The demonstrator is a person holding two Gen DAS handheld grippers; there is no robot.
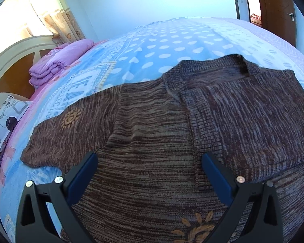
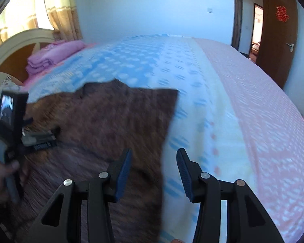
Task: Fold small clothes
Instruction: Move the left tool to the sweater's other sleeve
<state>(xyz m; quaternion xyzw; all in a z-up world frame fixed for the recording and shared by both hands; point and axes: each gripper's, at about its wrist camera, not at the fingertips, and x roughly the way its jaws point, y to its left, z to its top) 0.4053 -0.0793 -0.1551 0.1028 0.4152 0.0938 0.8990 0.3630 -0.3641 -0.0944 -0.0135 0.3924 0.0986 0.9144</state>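
Note:
A brown knit sweater (image 1: pixel 152 131) with orange flower motifs lies spread on the bed, its neck toward the far side. My left gripper (image 1: pixel 150 159) hovers over the sweater's body, jaws wide open with nothing between the blue pads. In the blurred right wrist view, the sweater (image 2: pixel 111 121) ends in a straight right edge. My right gripper (image 2: pixel 154 156) stands open above that edge, its left finger over the knit and its right finger over the sheet. The left gripper's body (image 2: pixel 10 121), held by a hand, shows at the left there.
The bed sheet (image 1: pixel 162 46) is blue with white dots, pink along the right side (image 2: pixel 263 121). A folded purple quilt (image 1: pixel 56 62) lies by the headboard (image 1: pixel 14 60). A patterned pillow (image 1: pixel 4 125) is at the left. A brown door (image 2: pixel 277 40) stands open beyond the bed.

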